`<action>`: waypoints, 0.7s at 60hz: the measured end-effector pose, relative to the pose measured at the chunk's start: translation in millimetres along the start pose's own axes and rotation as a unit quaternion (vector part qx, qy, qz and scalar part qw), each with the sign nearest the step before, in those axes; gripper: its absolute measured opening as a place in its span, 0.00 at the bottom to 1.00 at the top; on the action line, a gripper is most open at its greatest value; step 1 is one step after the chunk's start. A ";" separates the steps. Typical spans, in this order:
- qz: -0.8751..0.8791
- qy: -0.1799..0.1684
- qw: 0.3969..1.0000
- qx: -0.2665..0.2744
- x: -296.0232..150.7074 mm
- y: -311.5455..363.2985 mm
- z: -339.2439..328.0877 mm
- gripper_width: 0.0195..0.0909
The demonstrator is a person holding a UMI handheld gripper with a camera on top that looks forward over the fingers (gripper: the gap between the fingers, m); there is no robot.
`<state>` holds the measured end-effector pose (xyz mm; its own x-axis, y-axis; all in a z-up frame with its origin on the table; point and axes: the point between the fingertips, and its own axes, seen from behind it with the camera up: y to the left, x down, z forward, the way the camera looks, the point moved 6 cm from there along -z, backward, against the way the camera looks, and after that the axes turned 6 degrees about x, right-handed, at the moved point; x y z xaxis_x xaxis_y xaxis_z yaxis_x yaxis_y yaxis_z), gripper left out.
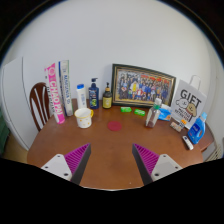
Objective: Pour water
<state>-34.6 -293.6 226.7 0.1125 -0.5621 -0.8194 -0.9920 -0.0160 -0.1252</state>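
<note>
My gripper [112, 160] hangs open over the near part of the brown round table [110, 150], with nothing between its magenta pads [78, 157]. Far beyond the fingers, at the table's back left, a pale cup [84, 117] stands in front of a white bottle [81, 97] and a dark blue bottle [93, 94]. A small dark bottle [107, 96] is next to them. A slim clear bottle [153, 113] stands at the back right. A pink coaster [114, 126] lies near the table's middle.
A framed group photo [143, 86] leans on the white wall at the back. A white gift box [190, 104] and a blue object [198, 128] sit at the right. Pink and white book-like boxes [57, 88] stand at the left, by a wooden chair [38, 102].
</note>
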 end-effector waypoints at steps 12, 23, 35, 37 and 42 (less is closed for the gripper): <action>0.020 0.001 0.999 0.033 -5.2 -84.1 85.5 0.93; 0.021 -0.004 0.998 0.055 -11.2 -156.0 182.7 0.93; 0.024 -0.019 0.998 0.059 -20.2 -205.3 281.9 0.92; 0.026 -0.022 0.998 0.055 -22.0 -209.3 295.8 0.93; 0.030 -0.032 0.998 0.046 -27.4 -217.7 327.6 0.93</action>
<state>197.0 -3.8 93.3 0.0587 -0.5061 -0.8605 -0.9880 0.0940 -0.1227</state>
